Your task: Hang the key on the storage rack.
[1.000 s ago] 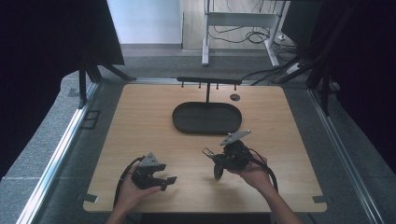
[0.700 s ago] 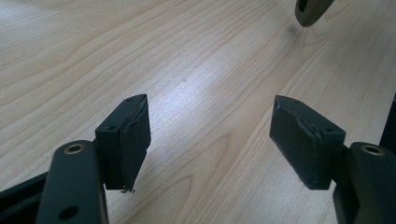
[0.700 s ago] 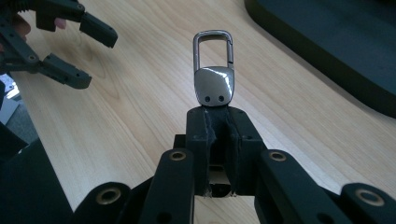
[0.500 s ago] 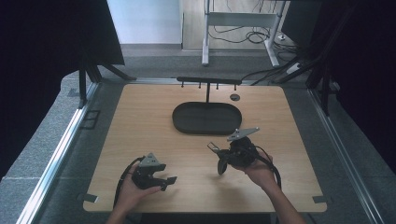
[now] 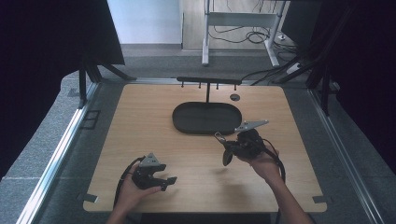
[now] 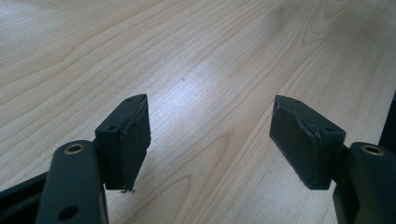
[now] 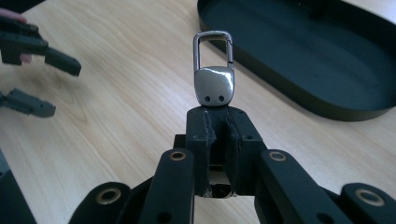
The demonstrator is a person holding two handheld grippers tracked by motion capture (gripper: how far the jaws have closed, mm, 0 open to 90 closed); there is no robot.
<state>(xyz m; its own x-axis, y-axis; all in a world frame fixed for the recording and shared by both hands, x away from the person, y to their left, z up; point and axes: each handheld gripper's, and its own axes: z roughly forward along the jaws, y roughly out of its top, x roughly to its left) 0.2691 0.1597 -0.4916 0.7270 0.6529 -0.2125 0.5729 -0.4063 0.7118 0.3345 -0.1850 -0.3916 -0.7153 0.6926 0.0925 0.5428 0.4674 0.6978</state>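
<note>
Two tongs are in my hands over the wooden surface (image 5: 140, 121). My left tongs (image 5: 164, 182) sit low near the front edge, jaws spread wide with bare wood between the pads (image 6: 135, 135). Behind, at the middle, lies a black oval tray (image 5: 187, 122) with a hook stand (image 5: 208, 82) rising from its far side. My right tongs (image 5: 223, 148) hang just before the tray, pressed together on a metal key-ring clip (image 7: 214, 77), whose carabiner loop sticks out past the tips.
</note>
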